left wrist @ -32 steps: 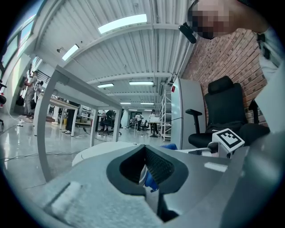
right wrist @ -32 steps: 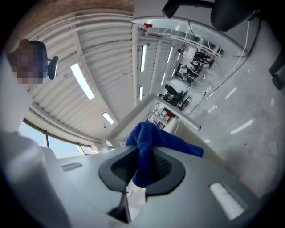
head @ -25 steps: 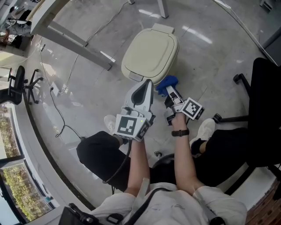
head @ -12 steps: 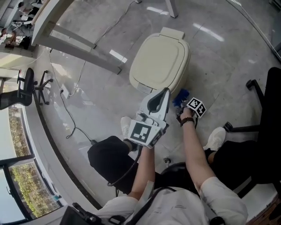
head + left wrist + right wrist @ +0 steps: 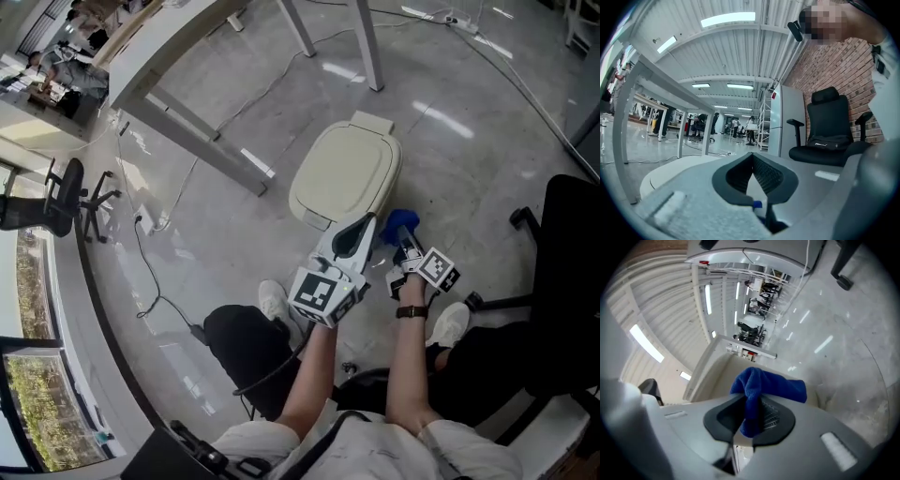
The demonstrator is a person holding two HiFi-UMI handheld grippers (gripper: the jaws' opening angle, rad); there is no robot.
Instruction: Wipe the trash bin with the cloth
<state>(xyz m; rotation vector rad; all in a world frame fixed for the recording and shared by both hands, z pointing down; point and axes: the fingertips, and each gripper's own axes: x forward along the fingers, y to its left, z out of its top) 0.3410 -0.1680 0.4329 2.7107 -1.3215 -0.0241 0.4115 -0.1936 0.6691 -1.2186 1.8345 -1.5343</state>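
- Head view, left to centre: the left gripper (image 5: 364, 225) hovers at the near edge of the trash bin (image 5: 347, 173), its tip just over the lid's front lip. In the left gripper view (image 5: 753, 161) its jaws are pressed together at the tips with nothing between them, and the pale lid (image 5: 670, 171) lies just beyond.
- Centre: the trash bin stands upright on the polished floor (image 5: 216, 234) with its lid down. It is cream-coloured, with rounded corners and a hinge block at the far edge. The lid looks smooth and matt, with no streak or wet patch that can be made out.
- Right of centre: the cloth (image 5: 401, 223), blue and bunched, sits against the bin's near right side, below the lid's rim. Whether it actually presses on the wall cannot be told.
- Right: the right gripper (image 5: 405, 246) pinches the cloth. In the right gripper view (image 5: 751, 416) the blue cloth (image 5: 766, 386) is caught between the closed jaws and folds over their tips, with the bin's wall (image 5: 715, 373) right behind it.
- Progress, as a judgement: wiping appears to be at an early pass on the side wall. The lid and the other walls seem still to be done.
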